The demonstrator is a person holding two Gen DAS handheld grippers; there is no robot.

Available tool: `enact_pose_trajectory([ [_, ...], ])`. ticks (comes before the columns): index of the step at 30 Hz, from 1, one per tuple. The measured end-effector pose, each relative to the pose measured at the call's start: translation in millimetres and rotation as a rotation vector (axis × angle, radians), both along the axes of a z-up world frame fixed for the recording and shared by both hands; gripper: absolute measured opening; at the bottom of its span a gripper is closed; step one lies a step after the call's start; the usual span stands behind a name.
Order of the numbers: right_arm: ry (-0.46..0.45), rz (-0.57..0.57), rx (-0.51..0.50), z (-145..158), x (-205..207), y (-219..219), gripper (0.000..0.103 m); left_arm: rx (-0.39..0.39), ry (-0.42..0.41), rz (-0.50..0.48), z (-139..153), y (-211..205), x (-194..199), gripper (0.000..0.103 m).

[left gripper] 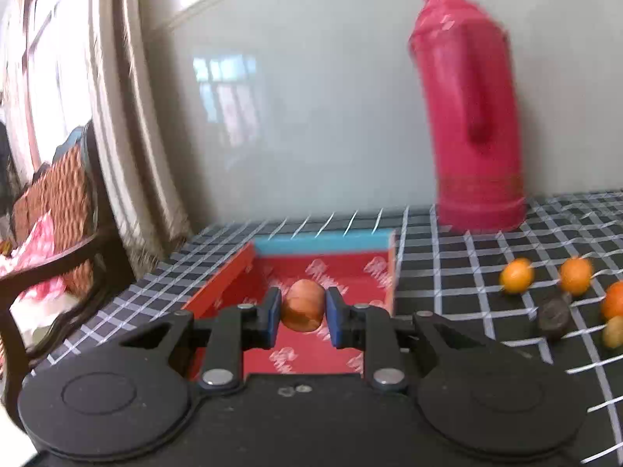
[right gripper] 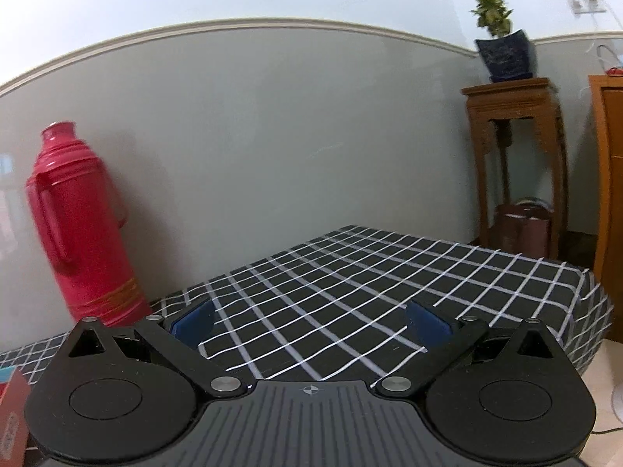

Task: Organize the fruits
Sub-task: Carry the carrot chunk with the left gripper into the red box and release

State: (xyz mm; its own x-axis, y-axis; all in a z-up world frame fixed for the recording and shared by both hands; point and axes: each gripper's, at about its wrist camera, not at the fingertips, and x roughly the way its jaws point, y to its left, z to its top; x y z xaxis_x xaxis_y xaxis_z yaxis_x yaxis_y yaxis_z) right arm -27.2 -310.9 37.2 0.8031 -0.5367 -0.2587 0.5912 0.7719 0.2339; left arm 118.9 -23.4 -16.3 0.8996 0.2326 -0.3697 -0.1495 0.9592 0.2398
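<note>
Orange-brown and smooth-skinned, the little round fruit [left gripper: 303, 305] is sitting between the blue pads of the left gripper [left gripper: 303, 311], right over the open red box [left gripper: 311, 272]. The jaws are pinching it across its widest part, one pad on each side, though the shot's blurry enough that I can't swear both pads are touching. My guess is it's light and firm-ish, but the rounded skin looks slick, so a squeeze off the middle could pop it out sideways. Gripping across the belly like this seems the safe way, gently, since it could bruise.

The box looks like thin cardboard: red printed lining, a blue strip along its far wall, stiff straight sides. It's resting on a tabletop [right gripper: 350, 292] covered in black cloth with a white grid, soft-looking and a bit rumpled.

To the right of the box more fruit is lying loose on the cloth: two glossy small oranges [left gripper: 516, 275], another orange one at the frame edge, a wrinkly dark fruit [left gripper: 553, 314] and a yellowish one just beside it. Beyond the box's right corner a tall shiny red thermos [left gripper: 469, 116] is standing against the wall, hard plastic by the look.

The right gripper [right gripper: 311, 323] is hanging over bare cloth well right of the box, jaws spread wide, holding nothing.
</note>
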Motion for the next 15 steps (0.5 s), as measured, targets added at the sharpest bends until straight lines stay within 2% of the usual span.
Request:
enact_pose_trajectory([
  [4,0.037,0.061,0.017,-4.5,12.4,8.8,0.103,-0.046,0.088,0.046,-3.2,20.5,10.5,0.015],
  [7,0.073,0.101,0.029,-9.5,22.1,15.3,0.103,-0.073,0.122,0.077,-3.9,33.8,14.3,0.019],
  [8,0.089,0.115,0.032,-11.6,25.8,17.7,0.103,-0.076,0.128,0.087,-3.7,37.9,12.6,0.025],
  [10,0.119,0.155,0.046,-15.8,33.7,21.3,0.103,-0.087,0.143,0.096,-4.1,39.2,10.2,0.030],
  [12,0.135,0.207,0.068,-20.7,39.6,24.9,0.103,-0.110,0.149,0.097,-1.8,46.0,8.6,0.053],
  [15,0.145,0.262,0.081,-27.2,48.1,32.5,0.103,-0.132,0.113,0.100,6.3,53.7,1.2,0.068],
])
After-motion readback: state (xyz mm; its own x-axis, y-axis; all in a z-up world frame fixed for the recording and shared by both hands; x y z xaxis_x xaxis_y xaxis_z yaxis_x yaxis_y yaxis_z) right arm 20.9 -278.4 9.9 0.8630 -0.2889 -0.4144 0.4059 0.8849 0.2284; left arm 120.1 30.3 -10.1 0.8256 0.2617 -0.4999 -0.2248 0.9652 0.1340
